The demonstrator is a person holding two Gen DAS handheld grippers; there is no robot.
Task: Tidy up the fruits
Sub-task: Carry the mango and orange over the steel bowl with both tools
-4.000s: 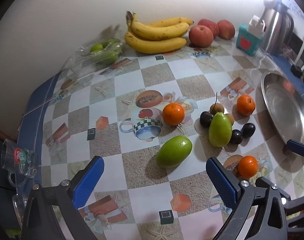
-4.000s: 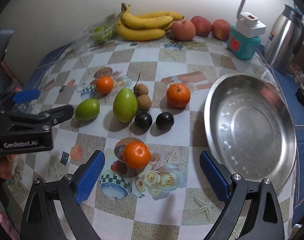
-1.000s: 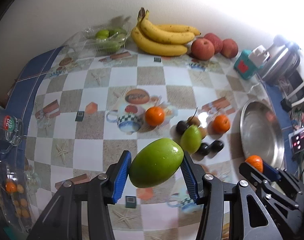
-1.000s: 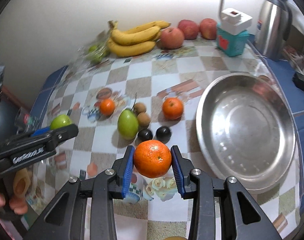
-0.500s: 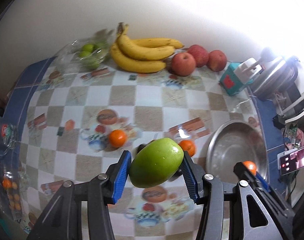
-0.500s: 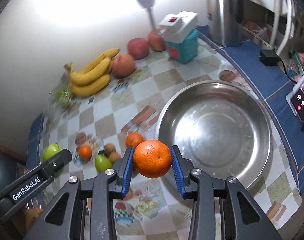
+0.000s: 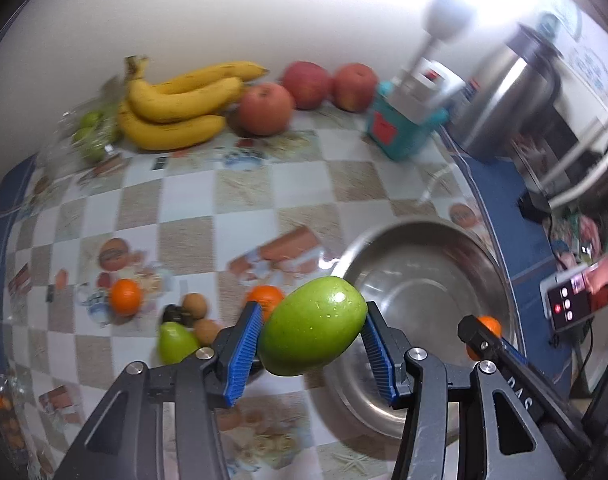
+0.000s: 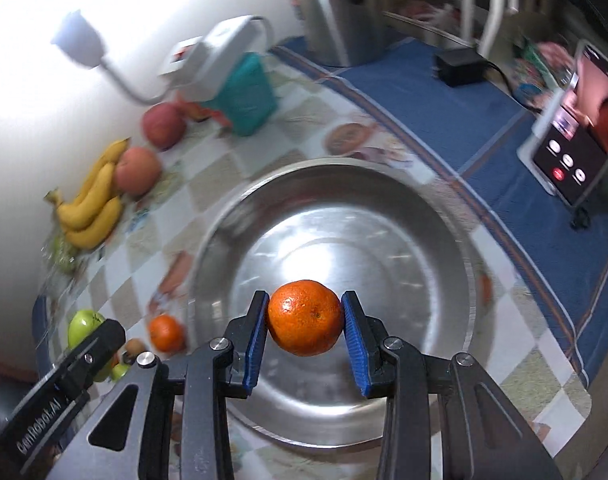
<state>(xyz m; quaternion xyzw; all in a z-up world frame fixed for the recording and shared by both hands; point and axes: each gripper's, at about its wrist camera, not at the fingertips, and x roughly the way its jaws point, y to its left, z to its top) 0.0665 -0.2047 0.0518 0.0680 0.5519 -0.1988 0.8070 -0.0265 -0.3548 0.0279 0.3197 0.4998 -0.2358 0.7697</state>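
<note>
Fruit is in both tongs: my left gripper (image 7: 312,339) pinches a green mango (image 7: 312,326) across its middle, blue pads pressed on either side, and my right gripper (image 8: 304,330) clamps a mandarin (image 8: 305,323) the same way. A second ago the mandarin hung over the checkered tablecloth (image 7: 243,188) short of the steel basin (image 8: 436,240); now it sits above the basin's floor, so in my judgement the right hand only needs to come down and let go. The mango has travelled right as well, from over the loose fruit to the basin's near-left rim, with the right tong's tip and its mandarin showing just beyond it to the right, so I would release the mandarin first to avoid a knock. Left behind on the cloth are two mandarins (image 7: 124,297), a green pear-shaped fruit (image 7: 175,343) and small brown and dark fruits beside it. Far back by the wall lie bananas (image 7: 179,106) and three apples (image 7: 265,109), untouched, with a steel kettle (image 7: 508,92) at far right.
</note>
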